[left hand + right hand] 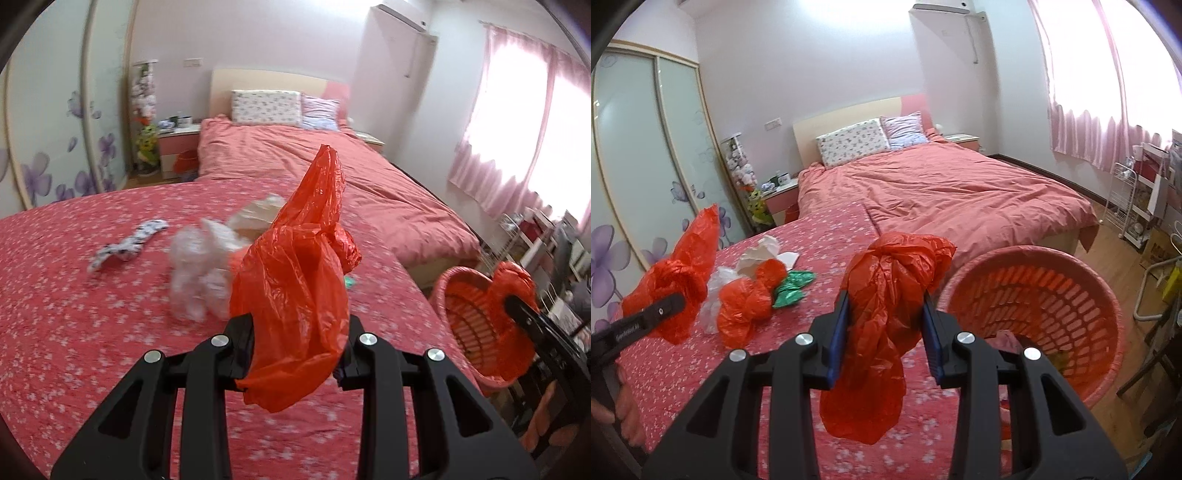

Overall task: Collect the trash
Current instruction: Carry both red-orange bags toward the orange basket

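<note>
My left gripper (pixel 299 328) is shut on a crumpled red plastic bag (pixel 295 266), lifted above the floral red bedspread (pixel 74 314). In the right wrist view that gripper (pixel 674 302) and its bag (pixel 683 266) show at the left. The right gripper (pixel 886 301) is shut on a second, knotted red bag (pixel 886 295) beside the pink basket (pixel 1082 280). From the left wrist view, the right gripper (pixel 515 302) holds this bag (pixel 513 291) over the basket's rim (pixel 443 284). Another red bag (pixel 750 306), a green wrapper (pixel 792 288) and white plastic (pixel 195 266) lie on the spread.
A patterned scrap (pixel 125 243) lies further left on the bedspread. Behind it is a bed with a pink duvet (pixel 942 192). A wardrobe with sliding doors (pixel 646 147) stands at the left; a white rack (pixel 1123 206) and clutter stand by the curtained window.
</note>
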`<state>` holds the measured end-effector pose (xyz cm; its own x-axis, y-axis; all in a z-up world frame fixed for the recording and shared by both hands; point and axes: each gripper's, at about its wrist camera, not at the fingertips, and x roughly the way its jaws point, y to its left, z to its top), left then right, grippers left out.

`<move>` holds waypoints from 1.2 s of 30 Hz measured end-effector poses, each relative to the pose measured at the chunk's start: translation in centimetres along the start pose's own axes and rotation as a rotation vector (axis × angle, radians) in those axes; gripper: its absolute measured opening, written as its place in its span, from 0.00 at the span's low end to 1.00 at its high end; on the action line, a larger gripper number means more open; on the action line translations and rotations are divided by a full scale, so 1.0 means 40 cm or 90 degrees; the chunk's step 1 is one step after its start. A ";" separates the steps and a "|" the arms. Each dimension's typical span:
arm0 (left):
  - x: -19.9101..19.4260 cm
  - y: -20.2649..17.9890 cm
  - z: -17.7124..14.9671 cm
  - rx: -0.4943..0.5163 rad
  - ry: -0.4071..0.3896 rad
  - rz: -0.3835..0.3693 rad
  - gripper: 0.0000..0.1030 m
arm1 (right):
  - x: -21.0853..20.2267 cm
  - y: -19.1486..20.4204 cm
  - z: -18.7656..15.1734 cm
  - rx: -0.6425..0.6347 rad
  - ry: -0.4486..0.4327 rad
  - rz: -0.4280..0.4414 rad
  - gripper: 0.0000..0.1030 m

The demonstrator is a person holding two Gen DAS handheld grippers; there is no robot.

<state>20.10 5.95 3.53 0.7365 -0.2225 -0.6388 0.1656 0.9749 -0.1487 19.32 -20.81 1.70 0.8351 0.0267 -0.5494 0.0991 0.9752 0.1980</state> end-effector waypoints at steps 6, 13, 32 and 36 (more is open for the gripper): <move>0.022 -0.086 -0.014 0.027 0.008 -0.042 0.30 | -0.007 -0.052 0.002 0.014 -0.005 -0.027 0.35; 0.058 -0.179 -0.034 0.052 0.026 -0.086 0.30 | -0.007 -0.122 0.000 0.035 -0.007 -0.052 0.35; 0.162 -0.412 -0.058 0.097 0.078 -0.172 0.30 | 0.016 -0.321 -0.017 0.095 -0.007 -0.105 0.35; 0.184 -0.457 -0.062 0.106 0.086 -0.189 0.30 | 0.030 -0.363 -0.016 0.109 -0.007 -0.112 0.35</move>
<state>20.87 -13.51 -0.31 0.5484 -0.4830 -0.6826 0.4719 0.8527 -0.2242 18.53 -34.79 -2.35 0.8027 -0.1439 -0.5788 0.3330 0.9132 0.2347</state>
